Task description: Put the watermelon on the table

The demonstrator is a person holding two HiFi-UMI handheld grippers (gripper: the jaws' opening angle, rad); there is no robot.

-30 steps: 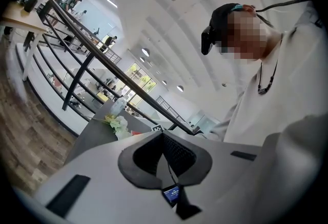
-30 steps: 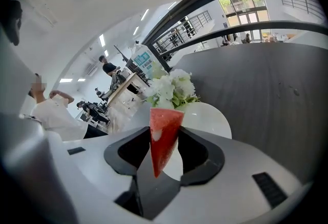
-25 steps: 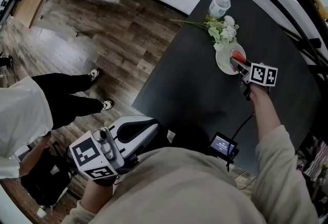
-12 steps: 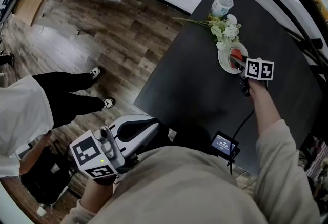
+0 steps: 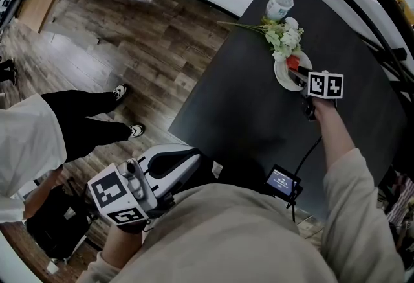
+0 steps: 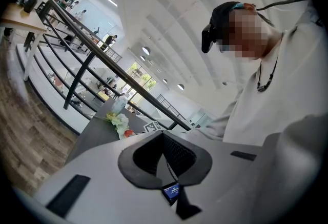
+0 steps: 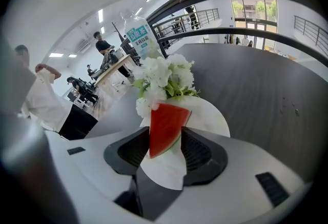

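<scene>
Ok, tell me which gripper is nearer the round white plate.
Right. The right gripper hangs over the round white plate, jaws shut on the red watermelon wedge. The left gripper, jaws together and empty, is off the dark table, by the person's torso.

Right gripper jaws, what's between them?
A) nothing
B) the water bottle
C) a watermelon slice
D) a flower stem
C: the right gripper view shows the red watermelon slice pinched between the jaws of the right gripper, over the white plate, with the flowers and bottle beyond them.
</scene>
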